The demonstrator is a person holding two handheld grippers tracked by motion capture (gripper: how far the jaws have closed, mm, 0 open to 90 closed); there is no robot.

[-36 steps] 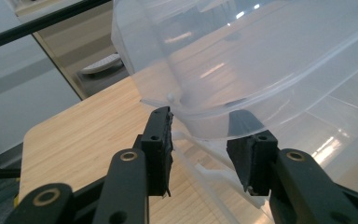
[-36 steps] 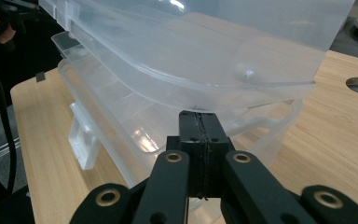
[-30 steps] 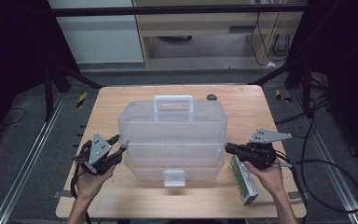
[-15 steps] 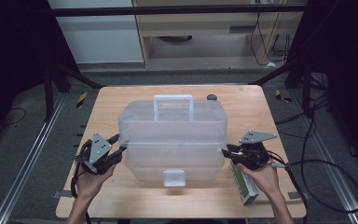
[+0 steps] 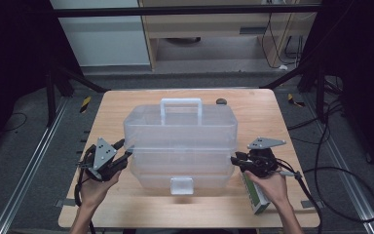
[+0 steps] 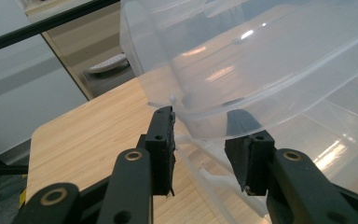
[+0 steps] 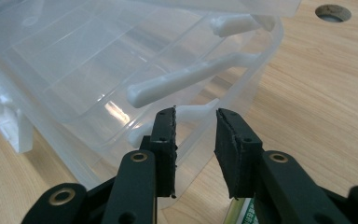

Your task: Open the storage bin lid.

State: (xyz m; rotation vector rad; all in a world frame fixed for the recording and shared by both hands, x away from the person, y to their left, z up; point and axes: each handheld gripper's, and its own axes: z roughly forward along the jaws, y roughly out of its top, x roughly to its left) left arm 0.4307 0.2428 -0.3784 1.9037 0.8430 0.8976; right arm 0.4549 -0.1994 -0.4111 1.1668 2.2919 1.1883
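Roughly centred on a wooden tabletop (image 5: 126, 214) sits a large clear plastic storage box (image 5: 180, 141) with stacked tiers, a white carry handle on top and a white front latch (image 5: 181, 185). At the box's left end, a hand holds the left gripper (image 5: 125, 155), its jaws spread, with the lower edge of the upper tier just beyond the tips and nothing pinched between them. At the box's right end, the right gripper (image 5: 233, 160) is held the same way, jaws spread, pointing at a white hinge arm (image 7: 186, 81) on the side of the box without touching it. Just right of the box, under that hand, lies a green and white carton (image 5: 254, 197). The work looks barely begun: both grippers are lined up at the box's ends, the tiers appear closed, and gripping and opening or lifting remain.
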